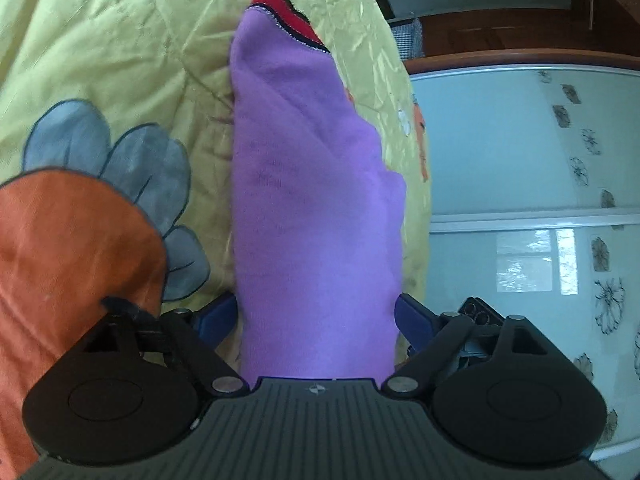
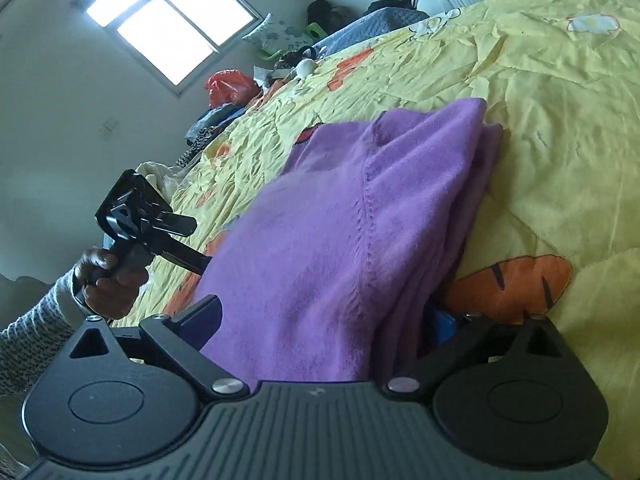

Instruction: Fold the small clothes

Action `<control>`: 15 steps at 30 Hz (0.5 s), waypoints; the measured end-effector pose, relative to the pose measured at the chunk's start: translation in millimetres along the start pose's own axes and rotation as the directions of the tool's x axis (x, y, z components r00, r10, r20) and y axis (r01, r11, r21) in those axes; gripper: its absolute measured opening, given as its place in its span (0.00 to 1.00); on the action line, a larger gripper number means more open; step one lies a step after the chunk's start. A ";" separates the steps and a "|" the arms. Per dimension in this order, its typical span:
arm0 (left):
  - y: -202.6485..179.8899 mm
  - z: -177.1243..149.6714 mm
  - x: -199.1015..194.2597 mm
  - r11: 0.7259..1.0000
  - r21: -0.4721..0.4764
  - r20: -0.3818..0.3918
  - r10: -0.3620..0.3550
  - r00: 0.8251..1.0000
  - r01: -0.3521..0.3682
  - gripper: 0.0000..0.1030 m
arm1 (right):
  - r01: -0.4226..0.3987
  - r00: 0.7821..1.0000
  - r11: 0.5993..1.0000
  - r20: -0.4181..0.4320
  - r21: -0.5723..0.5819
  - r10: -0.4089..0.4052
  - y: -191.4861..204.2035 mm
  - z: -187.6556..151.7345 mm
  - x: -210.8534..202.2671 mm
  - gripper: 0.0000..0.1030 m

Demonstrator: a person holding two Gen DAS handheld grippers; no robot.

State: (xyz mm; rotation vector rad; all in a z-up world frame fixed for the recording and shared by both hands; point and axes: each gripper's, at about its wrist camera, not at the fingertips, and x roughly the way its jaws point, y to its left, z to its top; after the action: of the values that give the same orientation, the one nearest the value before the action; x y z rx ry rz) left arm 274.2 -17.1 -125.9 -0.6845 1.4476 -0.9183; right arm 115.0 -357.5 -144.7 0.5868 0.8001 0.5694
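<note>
Garment: a purple knitted small garment [image 1: 312, 208] with a red, dark-edged trim [image 1: 286, 10] at its far end lies partly folded on the bed, over a crumpled yellow quilt [image 1: 120, 48] printed with orange and grey shapes.
Left hand-held gripper [image 1: 316, 316]: its blue fingers [image 1: 214, 314] sit on either side of the near cloth edge, apparently pinching it.
Right hand-held gripper [image 2: 320, 320]: closed around several stacked purple layers [image 2: 340, 220]; one blue finger is half buried.
Left unit seen from the right view: black body [image 2: 138, 216] held in a hand [image 2: 108, 280], reaching the cloth's edge.
Risk, slipping layers: the right grip bunches thick cloth, so an inner layer could slide out and undo the fold.
Risk, uneven pull: if one side lifts faster, the fold line could skew.
Risk, quilt: a finger set low could catch the quilt and drag it.
</note>
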 end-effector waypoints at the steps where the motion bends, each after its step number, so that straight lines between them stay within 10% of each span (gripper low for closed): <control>1: -6.7 1.2 5.7 1.000 0.023 -0.004 0.015 1.000 -0.015 0.81 | -0.002 1.000 1.000 0.001 0.010 0.002 -1.1 0.9 0.7 0.99; 3: -18.6 2.1 16.2 0.996 0.057 -0.011 0.064 0.998 -0.064 0.67 | 0.000 1.000 1.000 0.005 0.025 0.000 -2.7 0.5 1.9 0.98; 4: -24.6 2.9 21.3 0.990 0.080 -0.012 0.118 0.993 -0.117 0.42 | 0.015 1.000 1.000 0.007 0.024 -0.016 -2.3 -0.4 0.9 0.92; 7: -20.8 -0.4 19.6 0.987 0.089 0.003 0.132 0.991 -0.132 0.27 | 0.135 0.991 0.990 0.011 0.027 -0.135 -6.8 -5.3 -3.8 0.23; 15: -57.2 -14.7 -2.1 0.920 0.258 0.100 0.277 0.956 -0.294 0.21 | 0.118 0.992 0.992 0.038 0.039 -0.120 19.3 2.3 1.1 0.19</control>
State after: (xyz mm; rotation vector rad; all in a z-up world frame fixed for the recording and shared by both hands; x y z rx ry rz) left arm 253.6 -42.4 -76.7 -0.2850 1.2943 -0.8365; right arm 112.7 -343.9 -130.9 0.5784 0.8030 0.4330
